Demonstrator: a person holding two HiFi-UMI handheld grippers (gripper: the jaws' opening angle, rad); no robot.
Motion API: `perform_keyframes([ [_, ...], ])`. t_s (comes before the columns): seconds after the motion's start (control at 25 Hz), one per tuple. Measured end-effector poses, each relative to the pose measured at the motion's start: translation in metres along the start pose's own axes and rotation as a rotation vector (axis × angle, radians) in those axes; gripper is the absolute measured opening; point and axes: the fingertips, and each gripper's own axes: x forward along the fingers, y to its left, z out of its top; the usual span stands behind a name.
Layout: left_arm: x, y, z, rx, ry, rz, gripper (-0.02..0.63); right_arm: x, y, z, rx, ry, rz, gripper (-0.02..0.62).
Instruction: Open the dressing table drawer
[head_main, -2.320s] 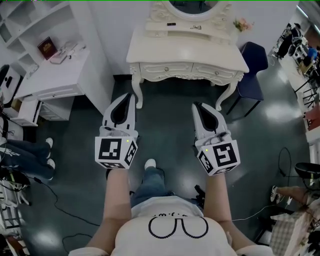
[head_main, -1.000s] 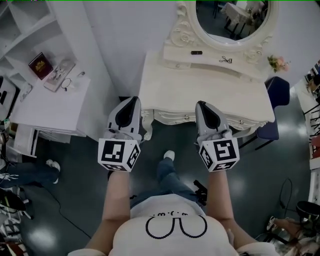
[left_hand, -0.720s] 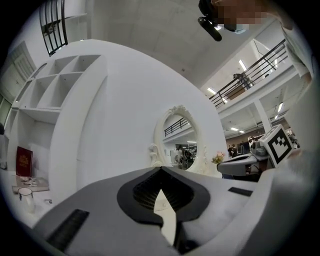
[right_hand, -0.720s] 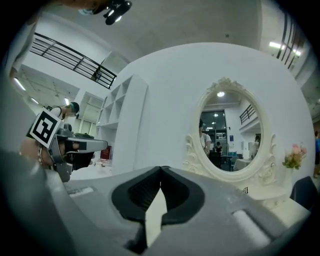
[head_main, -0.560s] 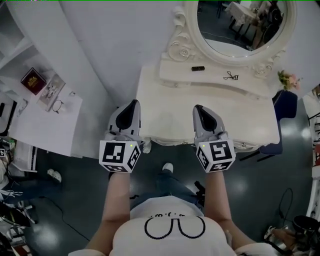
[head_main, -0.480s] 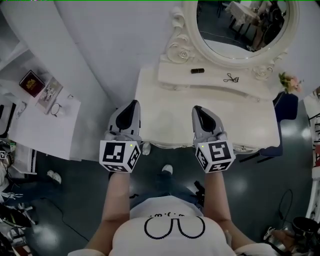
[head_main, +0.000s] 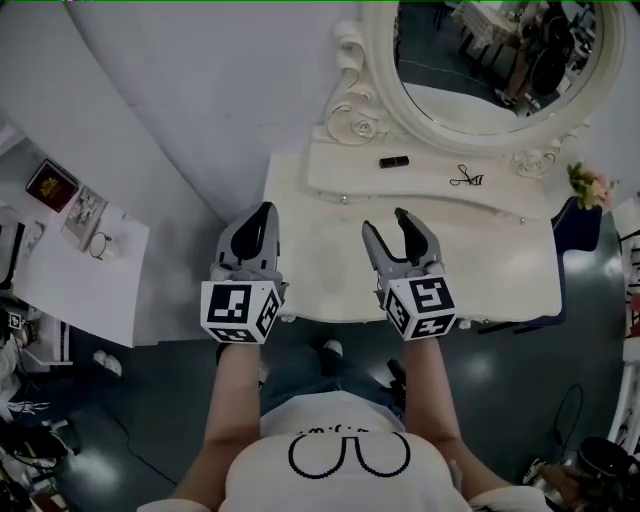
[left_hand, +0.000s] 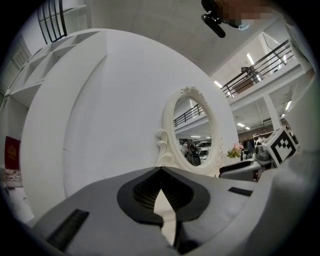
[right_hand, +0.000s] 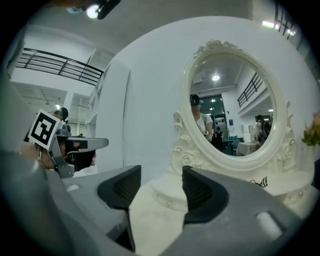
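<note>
The cream dressing table stands against the white wall under its oval mirror. Its drawer fronts are hidden below the top's front edge. Both grippers hover level over the front part of the tabletop. My left gripper is over the table's left corner, jaws shut and empty, their tips meeting. My right gripper is over the middle of the top. Its jaws are opening, with only bare tabletop showing between them. The mirror fills the right gripper view ahead.
A small dark item and a black scissor-like thing lie on the raised shelf under the mirror. Pink flowers and a blue chair are at the right. A white desk with a red book stands left.
Both grippers came forward from in front of the table to over its top. The right jaws, shut before, now stand apart. The left jaws stayed shut.
</note>
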Motion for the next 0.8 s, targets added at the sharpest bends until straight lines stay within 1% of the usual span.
perform_keyframes([
  [0.04,0.004,0.004,-0.002,-0.005,0.006,-0.001,-0.002,0.006,-0.003,-0.002,0.008,0.010,-0.011,0.269],
  [0.08,0.008,0.008,-0.004,-0.009,0.013,-0.001,-0.002,0.012,-0.005,-0.004,0.014,0.016,-0.024,0.299],
  [0.12,0.012,0.012,-0.006,-0.012,0.020,0.000,-0.002,0.017,-0.007,-0.007,0.021,0.019,-0.035,0.310],
  [0.24,0.023,0.023,-0.014,-0.017,0.037,0.000,-0.002,0.033,-0.009,-0.019,0.053,0.046,-0.049,0.313],
  [0.36,0.035,0.030,-0.023,-0.035,0.052,-0.023,-0.002,0.047,-0.010,-0.038,0.063,0.099,-0.075,0.310],
  [0.48,0.048,0.040,-0.036,-0.054,0.080,-0.036,-0.002,0.066,-0.012,-0.064,0.073,0.170,-0.102,0.290],
  [0.8,0.082,0.070,-0.065,-0.094,0.139,-0.065,-0.002,0.126,-0.022,-0.139,0.151,0.346,-0.140,0.210],
])
